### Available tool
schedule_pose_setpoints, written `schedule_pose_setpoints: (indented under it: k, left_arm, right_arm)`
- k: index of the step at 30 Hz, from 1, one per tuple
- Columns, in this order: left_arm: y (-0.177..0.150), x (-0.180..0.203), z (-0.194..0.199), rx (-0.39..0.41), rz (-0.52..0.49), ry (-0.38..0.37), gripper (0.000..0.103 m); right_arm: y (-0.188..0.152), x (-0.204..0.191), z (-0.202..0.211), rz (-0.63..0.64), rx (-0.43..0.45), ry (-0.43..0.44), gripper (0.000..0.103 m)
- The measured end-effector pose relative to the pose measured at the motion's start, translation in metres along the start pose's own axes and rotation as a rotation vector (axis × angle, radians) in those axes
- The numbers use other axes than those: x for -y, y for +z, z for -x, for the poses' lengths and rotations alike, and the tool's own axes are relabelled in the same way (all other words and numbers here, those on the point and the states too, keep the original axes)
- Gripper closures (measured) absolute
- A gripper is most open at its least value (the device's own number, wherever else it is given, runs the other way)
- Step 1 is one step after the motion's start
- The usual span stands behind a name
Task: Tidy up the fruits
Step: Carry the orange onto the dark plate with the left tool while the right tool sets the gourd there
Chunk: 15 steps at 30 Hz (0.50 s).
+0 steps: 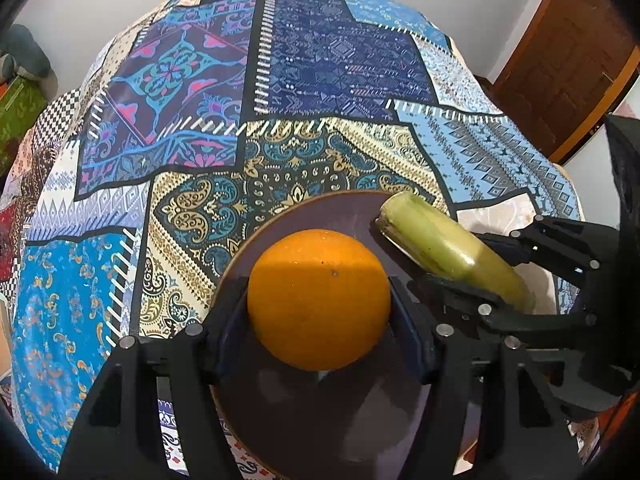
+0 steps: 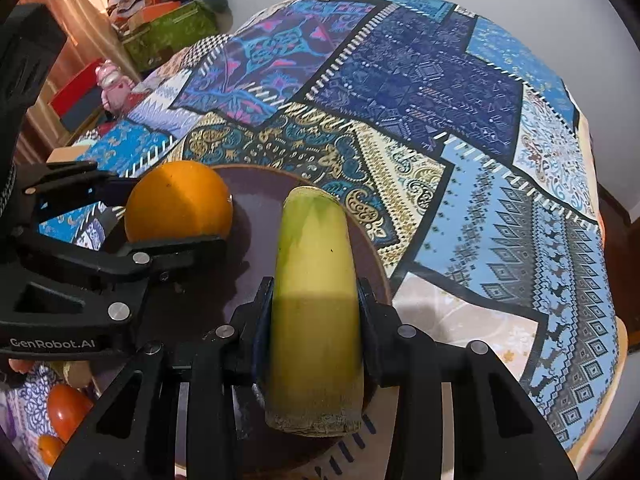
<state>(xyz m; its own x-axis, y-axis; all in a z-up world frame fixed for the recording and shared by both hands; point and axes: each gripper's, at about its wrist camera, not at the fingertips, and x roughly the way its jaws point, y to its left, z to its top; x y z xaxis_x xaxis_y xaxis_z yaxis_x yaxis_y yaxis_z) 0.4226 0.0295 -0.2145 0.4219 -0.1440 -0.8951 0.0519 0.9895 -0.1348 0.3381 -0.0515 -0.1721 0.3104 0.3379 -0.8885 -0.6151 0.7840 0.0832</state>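
My left gripper (image 1: 319,300) is shut on an orange (image 1: 318,300), held just over a dark round plate (image 1: 340,212) on the patterned tablecloth. My right gripper (image 2: 316,300) is shut on a green-yellow banana piece (image 2: 316,280), its pads pressing both sides, also above the plate (image 2: 256,200). In the left wrist view the banana piece (image 1: 448,248) and the right gripper (image 1: 480,272) sit to the right of the orange. Seen from the right wrist, the orange (image 2: 178,204) and the left gripper (image 2: 172,216) are on the left side of the plate. Whether either fruit touches the plate is unclear.
Several orange and red fruits (image 2: 68,412) lie at the lower left in the right wrist view. The table's edge (image 1: 552,160) drops off at the right, with a brown wooden door (image 1: 568,52) behind. Boxes and clutter (image 2: 168,20) stand beyond the far left of the table.
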Motion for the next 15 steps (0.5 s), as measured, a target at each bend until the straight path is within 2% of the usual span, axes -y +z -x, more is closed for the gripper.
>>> schedule_pose_setpoints:
  k: [6,11,15]
  left_arm:
    - [-0.001,0.001,-0.003,-0.019,0.012,0.004,0.038]
    - [-0.005,-0.007,0.002,-0.044,0.05,-0.026,0.038]
    - [-0.014,-0.008,0.011,-0.057,0.045,-0.024,0.038]
  right_arm:
    - [0.0,-0.006,0.002,0.032,-0.015,0.008,0.066]
    - [0.0,-0.022,0.019,0.076,0.025,-0.033,0.064]
    - [-0.002,-0.022,0.038,0.052,0.066,-0.036,0.059]
